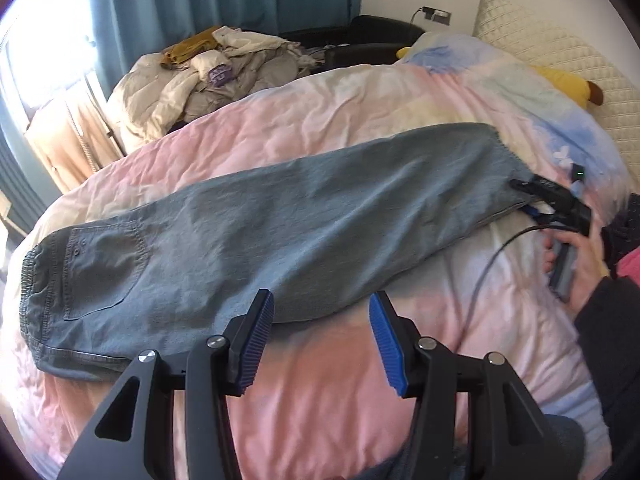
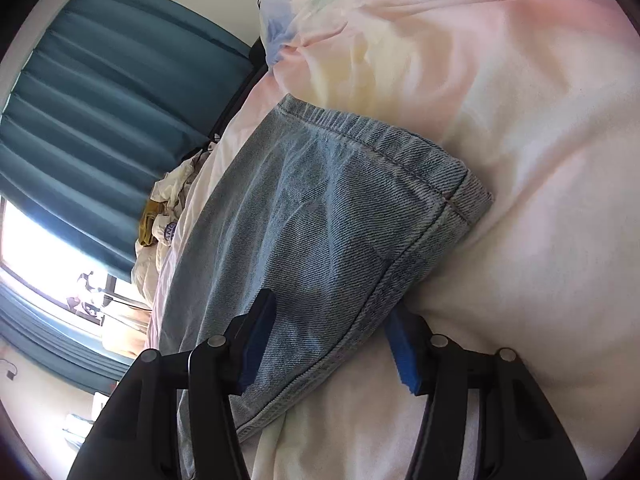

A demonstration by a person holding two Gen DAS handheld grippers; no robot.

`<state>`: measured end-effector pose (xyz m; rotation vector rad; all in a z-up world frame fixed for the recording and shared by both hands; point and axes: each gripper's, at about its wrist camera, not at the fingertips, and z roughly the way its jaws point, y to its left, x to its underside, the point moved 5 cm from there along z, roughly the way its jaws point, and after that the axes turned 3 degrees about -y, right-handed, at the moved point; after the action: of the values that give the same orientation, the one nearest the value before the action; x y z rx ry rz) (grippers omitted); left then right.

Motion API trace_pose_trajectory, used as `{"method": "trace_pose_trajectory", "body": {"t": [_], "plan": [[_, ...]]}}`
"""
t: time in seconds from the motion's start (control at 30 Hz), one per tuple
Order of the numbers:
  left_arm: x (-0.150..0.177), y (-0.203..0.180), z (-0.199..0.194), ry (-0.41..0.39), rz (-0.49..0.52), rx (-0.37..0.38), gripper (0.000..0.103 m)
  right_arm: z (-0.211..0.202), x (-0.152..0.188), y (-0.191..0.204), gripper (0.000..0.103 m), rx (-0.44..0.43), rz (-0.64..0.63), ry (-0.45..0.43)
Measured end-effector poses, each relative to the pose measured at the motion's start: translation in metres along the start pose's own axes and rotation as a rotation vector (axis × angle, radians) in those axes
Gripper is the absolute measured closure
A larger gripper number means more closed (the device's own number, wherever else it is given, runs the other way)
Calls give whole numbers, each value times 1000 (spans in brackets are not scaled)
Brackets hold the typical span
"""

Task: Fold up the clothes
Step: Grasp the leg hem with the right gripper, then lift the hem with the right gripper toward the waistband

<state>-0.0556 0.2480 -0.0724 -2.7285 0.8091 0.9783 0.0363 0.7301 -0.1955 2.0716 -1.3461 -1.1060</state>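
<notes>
The right hand-held gripper (image 2: 328, 340) straddles the jeans (image 2: 320, 208) hem, jaws apart; closing shallow risks catching one layer, skewing the fold.

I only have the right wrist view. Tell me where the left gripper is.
Observer: The left gripper is open over the near edge of the jeans, about mid-leg, with nothing between its pads.
Operator: Give me the waistband end.
Observer: The waistband lies at the far left on the duvet, with the back pocket facing up.
Operator: Name anything else near the hem end.
Observer: A yellow plush toy lies beyond it, against the quilted cushion.
</notes>
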Motion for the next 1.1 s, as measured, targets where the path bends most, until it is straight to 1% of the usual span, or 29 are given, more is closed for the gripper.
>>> {"method": "trace_pose_trajectory", "body": {"t": [0.1, 0.2, 0.33, 0.4, 0.5, 0.6, 0.67, 0.7, 0.73, 0.83, 0.9, 0.97, 1.03, 1.1], "plan": [[3, 42, 29, -4, -57, -52, 52, -3, 2, -1, 48, -18, 39, 5], [3, 79, 51, -10, -136, -86, 52, 0, 1, 1, 48, -9, 44, 21], [5, 110, 76, -32, -162, -131, 52, 10, -9, 0, 48, -8, 86, 6], [8, 123, 87, -49, -176, -139, 52, 19, -17, 2, 48, 8, 89, -13], [17, 144, 96, -54, -212, -173, 52, 31, -32, 4, 49, 32, 94, -54], [26, 159, 97, -72, -269, -129, 52, 40, -43, 8, 50, 39, 102, -86], [31, 164, 103, -57, -285, -129, 52, 44, -46, 12, 59, 63, 79, -97], [32, 163, 105, -52, -284, -131, 52, 44, -47, 15, 65, 73, 65, -104], [33, 162, 106, -52, -275, -135, 52, 44, -48, 18, 72, 82, 51, -111], [36, 157, 112, -45, -241, -157, 52, 37, -52, 32, 89, 104, -10, -134], [36, 156, 111, -43, -235, -148, 52, 28, -54, 50, 92, 108, -61, -142], [36, 156, 109, -42, -229, -139, 52, 19, -57, 71, 93, 110, -114, -146], [32, 156, 101, -35, -240, -107, 52, 8, -57, 94, 93, 105, -153, -148], [25, 157, 86, -60, -248, -96, 52, -5, -55, 123, 93, 79, -195, -158]]}}
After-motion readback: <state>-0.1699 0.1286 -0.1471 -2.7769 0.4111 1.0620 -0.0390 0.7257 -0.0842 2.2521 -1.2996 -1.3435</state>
